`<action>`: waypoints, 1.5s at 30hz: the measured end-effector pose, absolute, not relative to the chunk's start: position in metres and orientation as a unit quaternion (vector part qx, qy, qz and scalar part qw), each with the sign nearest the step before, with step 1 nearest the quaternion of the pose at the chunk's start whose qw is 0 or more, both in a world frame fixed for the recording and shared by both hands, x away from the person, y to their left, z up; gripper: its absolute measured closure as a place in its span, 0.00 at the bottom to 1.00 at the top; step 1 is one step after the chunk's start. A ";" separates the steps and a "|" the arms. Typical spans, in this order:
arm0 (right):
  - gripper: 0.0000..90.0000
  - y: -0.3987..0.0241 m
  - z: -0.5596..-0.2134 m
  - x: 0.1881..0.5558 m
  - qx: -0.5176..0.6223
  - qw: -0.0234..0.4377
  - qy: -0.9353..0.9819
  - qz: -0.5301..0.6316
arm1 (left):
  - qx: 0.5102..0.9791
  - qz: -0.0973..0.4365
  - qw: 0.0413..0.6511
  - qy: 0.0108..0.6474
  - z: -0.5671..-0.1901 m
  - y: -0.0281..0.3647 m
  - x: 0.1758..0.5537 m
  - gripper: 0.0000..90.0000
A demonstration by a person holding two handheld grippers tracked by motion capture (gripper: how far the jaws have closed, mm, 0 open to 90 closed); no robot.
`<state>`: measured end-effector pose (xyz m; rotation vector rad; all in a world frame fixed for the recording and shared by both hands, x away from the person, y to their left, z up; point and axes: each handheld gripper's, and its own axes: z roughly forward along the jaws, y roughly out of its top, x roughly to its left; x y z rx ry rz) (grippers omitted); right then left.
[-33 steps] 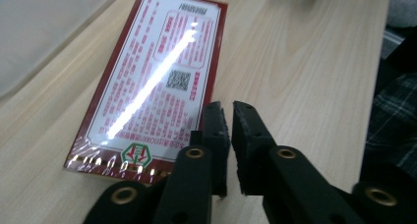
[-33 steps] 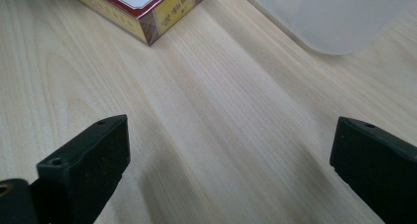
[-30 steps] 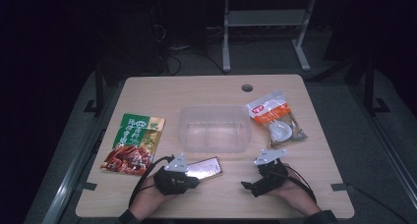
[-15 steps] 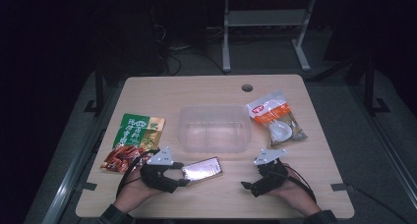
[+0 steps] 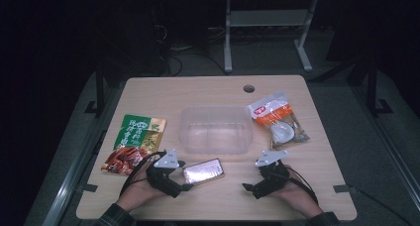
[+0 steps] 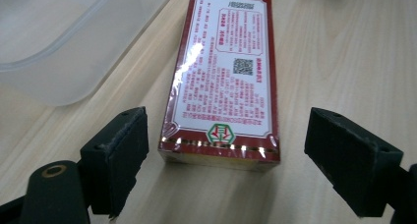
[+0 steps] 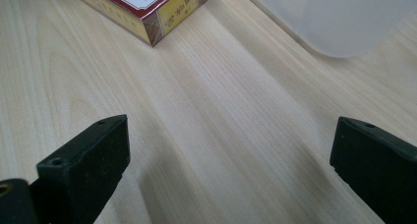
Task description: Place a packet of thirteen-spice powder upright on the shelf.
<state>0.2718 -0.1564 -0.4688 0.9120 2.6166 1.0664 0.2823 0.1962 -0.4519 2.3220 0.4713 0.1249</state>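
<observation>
A flat red and gold box (image 6: 221, 81) wrapped in shiny film lies on the wooden table (image 5: 208, 201), label side up, just in front of the clear plastic tub (image 5: 216, 129). My left gripper (image 6: 241, 160) stands open, its jaws either side of the box's near end without touching it. In the high view this left gripper (image 5: 184, 179) sits at the box (image 5: 203, 171)'s left end. My right gripper (image 7: 226, 170) is open over bare wood, with the box's corner (image 7: 162, 13) farther ahead. The right gripper (image 5: 249, 189) rests near the table's front, right of the box.
A green and red snack pouch (image 5: 134, 142) lies at the table's left. An orange and white bag (image 5: 279, 121) lies at the right, beyond the right hand. A round cable hole (image 5: 248, 88) is at the far edge. The tub's rim (image 6: 64, 37) is close on the left.
The left hand drew back to the left half a second ago, then came forward again; its open jaws now straddle the box's near end. The right gripper has stayed put.
</observation>
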 end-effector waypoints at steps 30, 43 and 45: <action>0.01 -0.156 -0.469 0.272 0.306 0.088 0.879 0.356 | 0.915 0.061 0.357 0.175 -0.467 0.182 0.287 0.32; 0.02 -0.157 -0.468 0.272 0.306 0.091 0.876 0.361 | 0.919 0.061 0.352 0.169 -0.465 0.181 0.287 0.35; 0.04 -0.157 -0.467 0.272 0.306 0.091 0.875 0.363 | 0.918 0.061 0.353 0.169 -0.464 0.180 0.287 0.35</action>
